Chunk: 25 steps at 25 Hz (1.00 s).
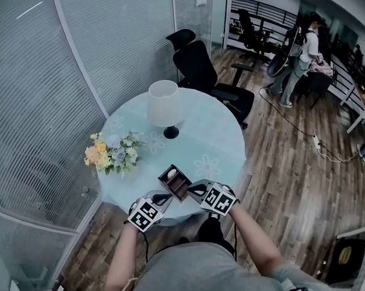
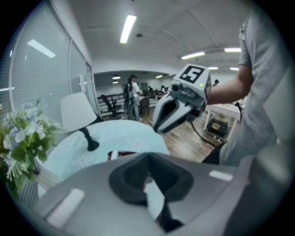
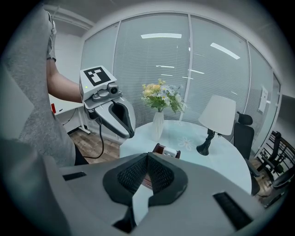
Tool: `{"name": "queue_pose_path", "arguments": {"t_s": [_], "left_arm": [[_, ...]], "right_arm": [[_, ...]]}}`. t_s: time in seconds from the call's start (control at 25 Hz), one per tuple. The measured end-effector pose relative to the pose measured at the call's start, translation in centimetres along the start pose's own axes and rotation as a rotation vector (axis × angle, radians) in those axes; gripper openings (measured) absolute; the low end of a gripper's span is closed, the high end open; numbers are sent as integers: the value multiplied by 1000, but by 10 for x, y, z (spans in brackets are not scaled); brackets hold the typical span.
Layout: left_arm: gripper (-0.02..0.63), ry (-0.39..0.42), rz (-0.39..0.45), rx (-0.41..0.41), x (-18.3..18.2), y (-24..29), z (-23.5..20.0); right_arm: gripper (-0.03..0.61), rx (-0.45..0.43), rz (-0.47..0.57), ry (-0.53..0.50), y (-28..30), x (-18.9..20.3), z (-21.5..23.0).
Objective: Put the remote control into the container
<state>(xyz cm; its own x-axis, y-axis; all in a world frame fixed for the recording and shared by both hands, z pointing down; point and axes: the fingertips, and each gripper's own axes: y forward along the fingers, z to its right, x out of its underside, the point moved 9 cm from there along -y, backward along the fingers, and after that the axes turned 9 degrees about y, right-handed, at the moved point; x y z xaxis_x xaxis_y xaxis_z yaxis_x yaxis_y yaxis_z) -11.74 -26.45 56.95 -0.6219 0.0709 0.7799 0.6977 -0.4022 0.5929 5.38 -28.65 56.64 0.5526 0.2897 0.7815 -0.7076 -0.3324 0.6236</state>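
Remote control [image 1: 171,173] seems already inside container [image 1: 183,190]; left gripper [image 1: 163,199], right gripper [image 1: 196,189] closed, empty; task looks done

Counter [image 1: 218,134]: smooth, slight sheen, pale w/ printed flowers. Floor [image 1: 292,167]: wood planks, satin. Container [image 1: 175,182]: dark brown, wood-look. Lamp shade [image 1: 164,103]: matt white; base [image 1: 171,133] glossy black. Vase [image 3: 157,125]: smooth white. Right gripper [image 3: 147,159]: matt grey plastic shell, jaws lined w/ rough black pads.

The person wears a grey short-sleeved T-shirt [image 1: 194,271]. The left gripper [image 1: 165,198] and the right gripper [image 1: 194,188] have pale grey shells, each with a cube [image 1: 144,214] of black-and-white square markers. A black cable [image 3: 100,138] leaves the left one.
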Motion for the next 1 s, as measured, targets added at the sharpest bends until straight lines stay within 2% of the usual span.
{"name": "queue_pose_path", "arguments": {"t_s": [1.0], "left_arm": [[-3,0,-3,10,7,0,-3]], "right_arm": [[17,-11,-20,0,6,-3,-3]]}}
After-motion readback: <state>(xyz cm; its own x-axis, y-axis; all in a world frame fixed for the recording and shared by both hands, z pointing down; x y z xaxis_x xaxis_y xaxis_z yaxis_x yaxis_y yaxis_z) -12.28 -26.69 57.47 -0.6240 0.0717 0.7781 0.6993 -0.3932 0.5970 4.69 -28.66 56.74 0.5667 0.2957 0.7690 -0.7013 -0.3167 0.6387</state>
